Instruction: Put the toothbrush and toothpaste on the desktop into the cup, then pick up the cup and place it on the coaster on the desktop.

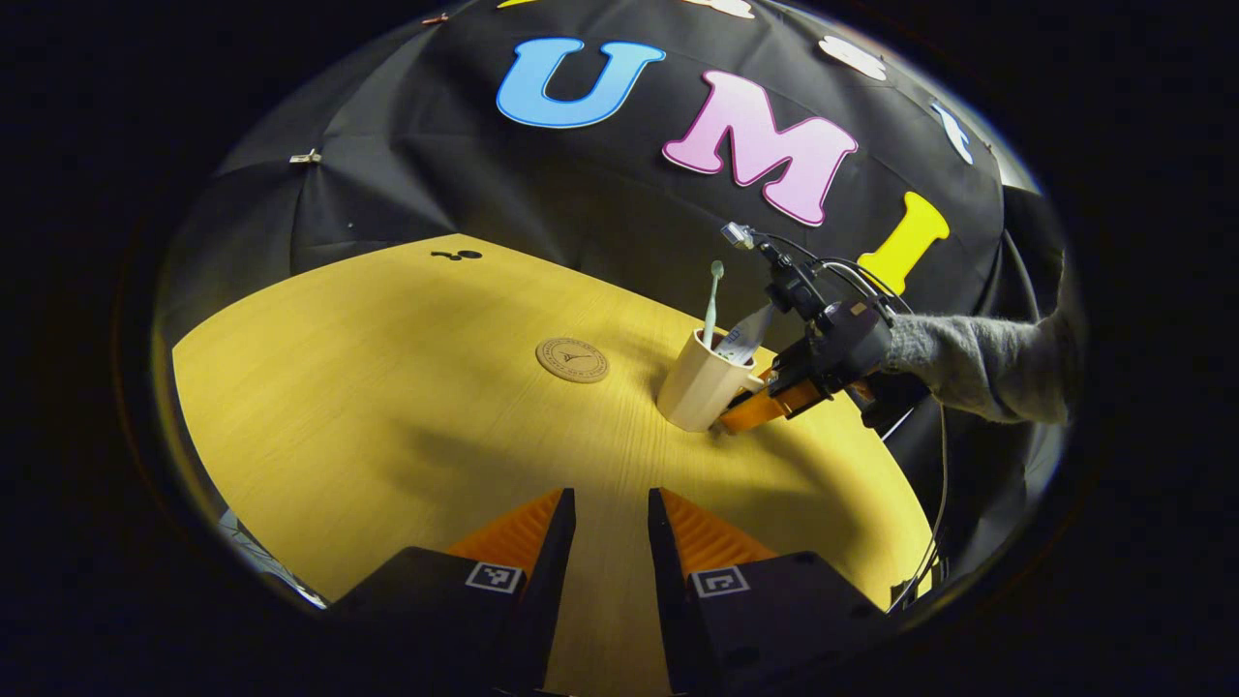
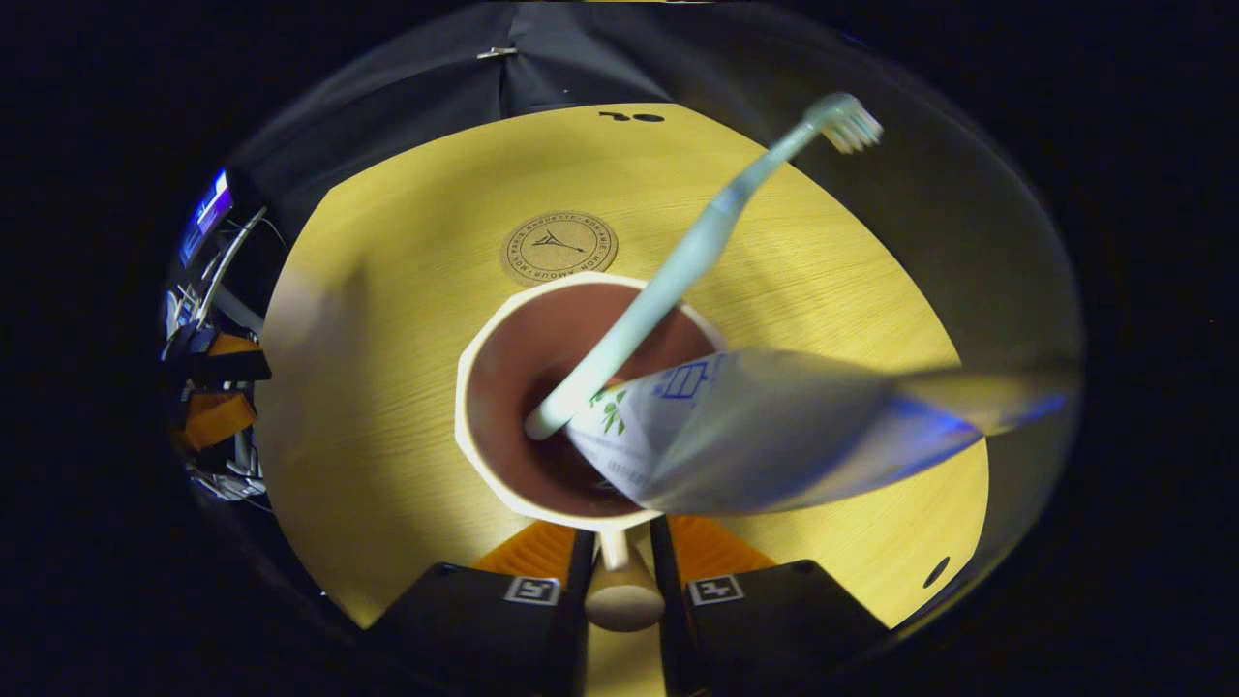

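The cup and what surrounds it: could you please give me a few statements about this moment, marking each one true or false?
1. The toothbrush stands in the cup with its bristles up. True.
2. The toothpaste tube lies flat on the desktop. False: it leans inside the cup.
3. The cup sits on the coaster. False: the coaster lies bare, apart from the cup.
4. The right gripper has its fingers on either side of the cup's handle. True.
5. The left gripper holds the toothbrush. False: its fingers are apart over bare desktop, with nothing between them.
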